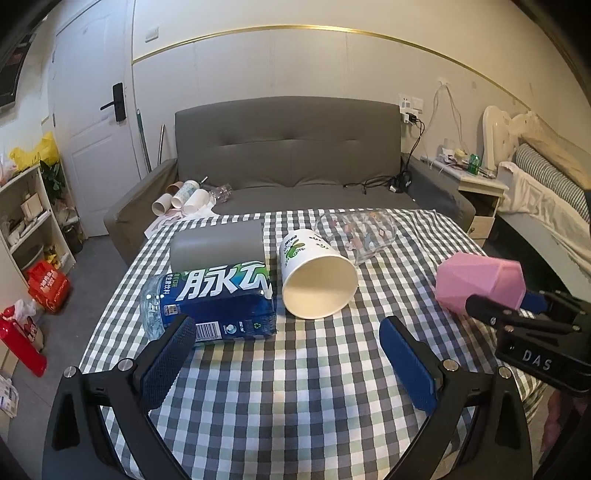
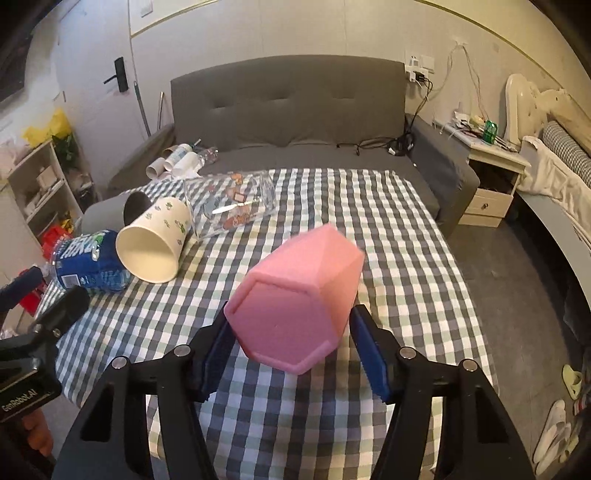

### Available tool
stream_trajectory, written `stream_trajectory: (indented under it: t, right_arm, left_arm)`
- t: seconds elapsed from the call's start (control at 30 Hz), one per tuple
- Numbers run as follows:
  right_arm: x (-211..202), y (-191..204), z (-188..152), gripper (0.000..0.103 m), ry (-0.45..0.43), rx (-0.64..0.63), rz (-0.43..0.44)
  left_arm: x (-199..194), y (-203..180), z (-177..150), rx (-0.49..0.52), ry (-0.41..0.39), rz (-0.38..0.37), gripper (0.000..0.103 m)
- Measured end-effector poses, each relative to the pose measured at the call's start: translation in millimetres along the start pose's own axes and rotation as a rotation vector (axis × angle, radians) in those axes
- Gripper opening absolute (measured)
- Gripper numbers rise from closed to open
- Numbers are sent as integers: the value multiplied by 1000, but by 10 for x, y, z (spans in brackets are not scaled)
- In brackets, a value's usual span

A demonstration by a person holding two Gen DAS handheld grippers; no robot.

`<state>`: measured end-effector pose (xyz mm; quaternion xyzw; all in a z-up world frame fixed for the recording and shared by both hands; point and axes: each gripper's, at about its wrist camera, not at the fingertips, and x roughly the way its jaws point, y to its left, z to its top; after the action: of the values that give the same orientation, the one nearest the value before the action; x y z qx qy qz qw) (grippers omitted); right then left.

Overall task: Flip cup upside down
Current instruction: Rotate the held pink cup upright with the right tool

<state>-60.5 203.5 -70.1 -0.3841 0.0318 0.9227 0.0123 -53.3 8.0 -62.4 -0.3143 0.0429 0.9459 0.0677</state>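
The pink cup (image 2: 295, 302) is gripped by the right claw (image 2: 291, 350) above the checked worktop (image 2: 406, 258), base turned near. The left claw (image 1: 288, 354) is held open, empty. Further rotation is probably needed before placing it mouth down.

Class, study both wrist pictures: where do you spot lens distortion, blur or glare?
Left wrist view: the gold wall trim bows into an arc, fisheye distortion; the blue bottle shows glare. Right wrist view: the pink cup between the right gripper pads looks slightly soft, with dark vignetted corners.
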Motion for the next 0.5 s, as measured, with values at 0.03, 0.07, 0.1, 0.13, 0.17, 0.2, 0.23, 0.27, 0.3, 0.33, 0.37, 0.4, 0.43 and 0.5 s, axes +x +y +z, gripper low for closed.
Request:
stream_trajectory:
  t: [0.03, 0.07, 0.1, 0.13, 0.17, 0.2, 0.23, 0.27, 0.3, 0.33, 0.37, 0.4, 0.43, 0.5]
  right_arm:
    - [-16, -1, 17, 61, -9, -9, 4]
    - [-26, -1, 23, 60, -13, -15, 9]
    - [-31, 0, 26, 60, -18, -19, 14]
    - [-51, -8, 50, 59, -27, -23, 24]
    - [-67, -8, 69, 59, -37, -26, 29]
    - [-75, -13, 70, 59, -41, -27, 31]
    - [-82, -19, 85, 58, -45, -28, 34]
    - [-85, -23, 93, 58, -48, -29, 38]
    - [-86, -23, 99, 57, -51, -34, 41]
    - [-86, -22, 101, 57, -51, -37, 46]
    - [-83, -28, 106, 57, -50, -36, 56]
    - [-80, -36, 106, 57, -50, -34, 61]
    - [-78, -40, 112, 57, -52, -36, 68]
    - [-73, -42, 126, 57, -62, -36, 83]
  left_arm:
    - [3, -9, -2, 4, 2, 2, 102]
    - [5, -20, -4, 9, 2, 5, 102]
    - [6, -27, -5, 12, 1, 7, 102]
    - [11, -33, -6, 13, 2, 9, 102]
    - [16, -31, -10, 13, 3, 11, 102]
    - [20, -33, -12, 12, 4, 12, 102]
    - [24, -36, -10, 12, 4, 13, 102]
    - [30, -36, -10, 11, 6, 15, 102]
    - [34, -36, -10, 11, 7, 18, 102]
    - [37, -34, -7, 10, 7, 18, 102]
    - [38, -35, -10, 11, 7, 19, 102]
    - [43, -39, -10, 12, 8, 21, 102]
    - [41, -41, -10, 12, 7, 22, 102]
    - [51, -49, -12, 13, 6, 26, 102]
